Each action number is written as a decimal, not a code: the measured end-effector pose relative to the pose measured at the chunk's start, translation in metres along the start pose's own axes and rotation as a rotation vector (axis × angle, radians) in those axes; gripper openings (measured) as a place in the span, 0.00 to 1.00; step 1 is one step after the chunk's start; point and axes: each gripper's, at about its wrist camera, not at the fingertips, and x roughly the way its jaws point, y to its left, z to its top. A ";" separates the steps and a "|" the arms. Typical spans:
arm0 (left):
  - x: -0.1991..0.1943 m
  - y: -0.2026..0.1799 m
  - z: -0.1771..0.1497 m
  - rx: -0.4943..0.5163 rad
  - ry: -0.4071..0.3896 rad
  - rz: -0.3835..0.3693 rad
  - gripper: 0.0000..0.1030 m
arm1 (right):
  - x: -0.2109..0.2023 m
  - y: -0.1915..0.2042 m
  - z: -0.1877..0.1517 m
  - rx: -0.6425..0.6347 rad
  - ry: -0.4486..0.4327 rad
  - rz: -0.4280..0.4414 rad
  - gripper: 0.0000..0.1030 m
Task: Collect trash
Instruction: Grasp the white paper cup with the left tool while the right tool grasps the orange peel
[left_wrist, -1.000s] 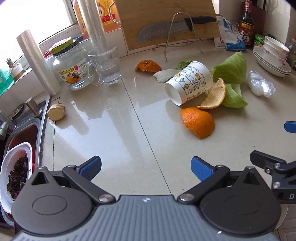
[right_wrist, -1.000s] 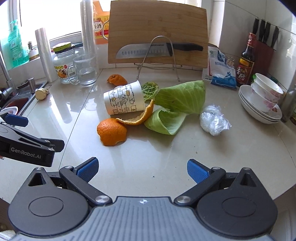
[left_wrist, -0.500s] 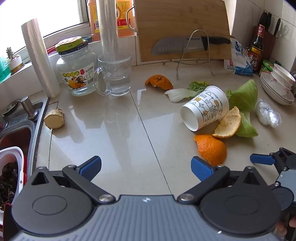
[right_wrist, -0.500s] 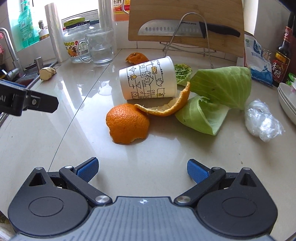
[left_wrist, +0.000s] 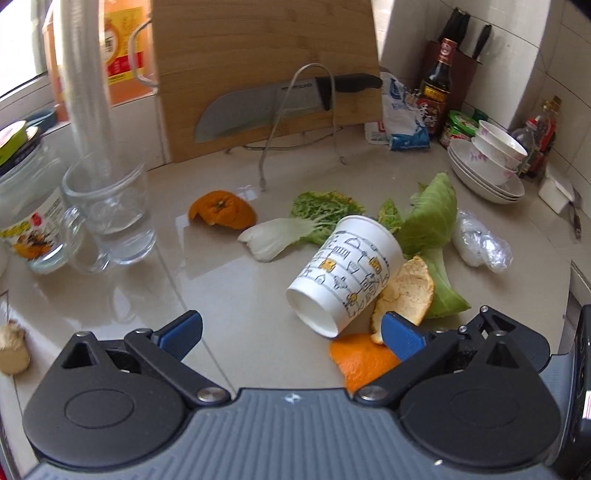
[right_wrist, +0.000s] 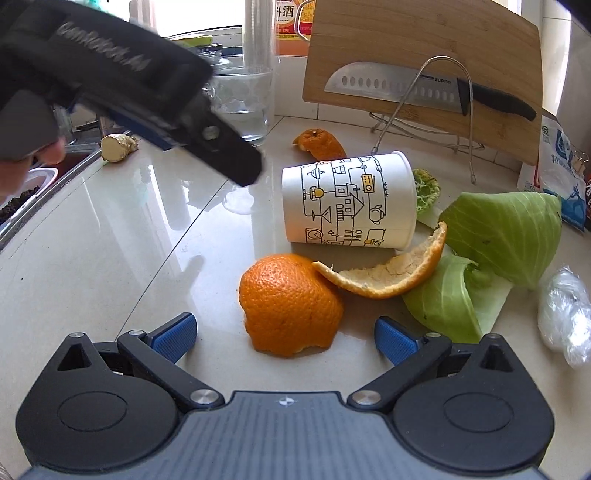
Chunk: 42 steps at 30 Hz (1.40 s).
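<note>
A printed paper cup (left_wrist: 347, 273) (right_wrist: 347, 203) lies on its side on the counter. Orange peels lie around it: a domed one (right_wrist: 290, 304) (left_wrist: 364, 360), a curled strip (right_wrist: 391, 269) (left_wrist: 406, 291) and a far one (left_wrist: 221, 212) (right_wrist: 319, 142). Cabbage leaves (right_wrist: 502, 229) (left_wrist: 430, 221) and a crumpled plastic wrap (left_wrist: 480, 243) (right_wrist: 563, 306) lie to the right. My left gripper (left_wrist: 291, 334) is open just before the cup's mouth. My right gripper (right_wrist: 284, 334) is open with the domed peel between its fingertips.
A glass mug (left_wrist: 110, 210), a jar (left_wrist: 26, 221), a ginger piece (left_wrist: 13, 349), a cutting board with a knife (left_wrist: 280, 103) on a wire rack, stacked bowls (left_wrist: 491, 162) and bottles stand around. A sink (right_wrist: 22, 192) lies at the left.
Both grippers have moved forward toward the trash pile. The left gripper has swung right and now faces the cup's mouth; the right one has closed in around the domed peel.
</note>
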 end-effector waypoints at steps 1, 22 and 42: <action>0.007 -0.005 0.007 0.049 0.000 -0.025 0.99 | 0.000 0.000 0.000 0.000 -0.001 0.001 1.00; 0.067 -0.022 0.047 0.443 0.110 -0.188 0.62 | 0.002 0.002 0.010 0.018 -0.027 -0.019 0.77; 0.024 -0.018 0.028 0.422 0.107 -0.159 0.62 | -0.031 0.005 0.001 0.045 0.012 0.012 0.59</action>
